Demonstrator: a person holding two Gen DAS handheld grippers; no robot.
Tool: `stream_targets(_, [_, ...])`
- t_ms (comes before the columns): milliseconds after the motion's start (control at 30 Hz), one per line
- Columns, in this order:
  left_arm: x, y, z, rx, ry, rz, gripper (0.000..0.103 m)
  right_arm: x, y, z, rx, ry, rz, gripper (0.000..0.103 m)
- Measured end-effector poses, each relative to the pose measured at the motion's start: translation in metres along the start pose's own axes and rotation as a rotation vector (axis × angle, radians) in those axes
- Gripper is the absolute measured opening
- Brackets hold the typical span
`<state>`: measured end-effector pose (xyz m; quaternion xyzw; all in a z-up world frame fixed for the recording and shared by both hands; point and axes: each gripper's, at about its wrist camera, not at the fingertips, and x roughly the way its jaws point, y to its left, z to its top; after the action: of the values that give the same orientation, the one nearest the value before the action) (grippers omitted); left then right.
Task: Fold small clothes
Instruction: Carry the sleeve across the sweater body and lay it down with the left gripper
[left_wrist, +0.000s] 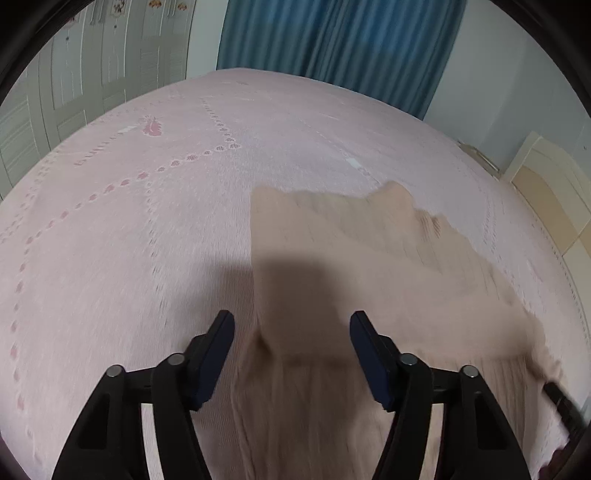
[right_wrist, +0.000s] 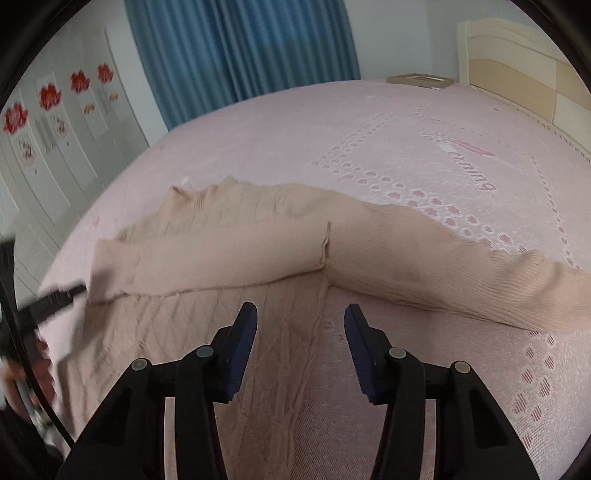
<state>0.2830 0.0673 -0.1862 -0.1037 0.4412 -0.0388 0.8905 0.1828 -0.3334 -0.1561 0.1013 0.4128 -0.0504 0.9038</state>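
Left tool (left_wrist: 291, 325): open, empty, above sweater (left_wrist: 332, 258).
Right tool (right_wrist: 301, 319): open; I aim at sleeve (right_wrist: 461, 273), pinch one layer only.

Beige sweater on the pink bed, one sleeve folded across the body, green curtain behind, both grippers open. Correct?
Not quite: the curtain is blue, as both wrist views show. The rest holds: sweater on the bed, one sleeve folded across, left gripper and right gripper open.

The sweater (right_wrist: 236, 254) is matt beige knit, ribbed on the sleeves, diamond-patterned on the body. The bedspread (left_wrist: 295, 140) is matt pink woven cloth with openwork. Gripper arms look like matt black plastic with metal pins
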Motion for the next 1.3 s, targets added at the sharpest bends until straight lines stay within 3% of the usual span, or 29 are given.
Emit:
stream_targets(33, [0.009,0.003,0.005,-0.019,0.021,-0.003,0.045,0.005,0.003,-0.001,-0.012,0.015,-0.003,0.049])
stream_targets(100, [0.029,0.008,0.011,-0.068,0.078,-0.02,0.033,0.018,0.007,-0.003,-0.022,0.052,-0.003,0.049])
stream_targets(167, [0.034,0.011,0.011,-0.077,0.067,-0.014,0.032,0.023,0.009,-0.003,-0.015,0.069,0.016,0.048])
stream_targets(367, [0.031,0.013,0.01,-0.084,0.035,0.009,0.012,0.027,0.016,-0.007,-0.011,0.049,0.039,0.048])
stream_targets(500, [0.02,0.016,0.012,-0.065,-0.009,0.085,0.01,0.033,0.018,-0.006,0.008,0.062,0.057,0.048])
stream_targets(600, [0.018,0.018,0.012,-0.056,-0.033,0.248,0.004,0.034,0.019,-0.007,0.004,0.065,0.055,0.048])
stream_targets(633, [0.015,0.021,0.012,-0.066,-0.035,0.249,0.004,0.034,0.019,-0.007,0.003,0.063,0.056,0.048])
stream_targets(700, [0.007,0.028,0.014,-0.125,-0.03,0.108,0.004,0.031,0.019,-0.007,0.001,0.055,0.063,0.048])
stream_targets(767, [-0.002,0.029,0.008,-0.143,-0.023,0.055,0.009,0.026,0.021,-0.008,-0.006,0.046,0.074,0.048])
stream_targets(833, [-0.01,0.025,-0.002,-0.112,-0.027,0.058,0.027,0.02,0.022,-0.01,-0.017,0.033,0.069,0.048])
stream_targets(1133, [-0.072,0.015,-0.066,0.021,-0.088,0.071,0.067,-0.053,0.023,-0.036,-0.066,-0.129,0.003,0.049])
stream_targets(1300, [-0.118,0.024,-0.109,0.062,-0.143,0.141,0.07,-0.09,0.018,-0.076,-0.139,-0.195,-0.001,0.049])
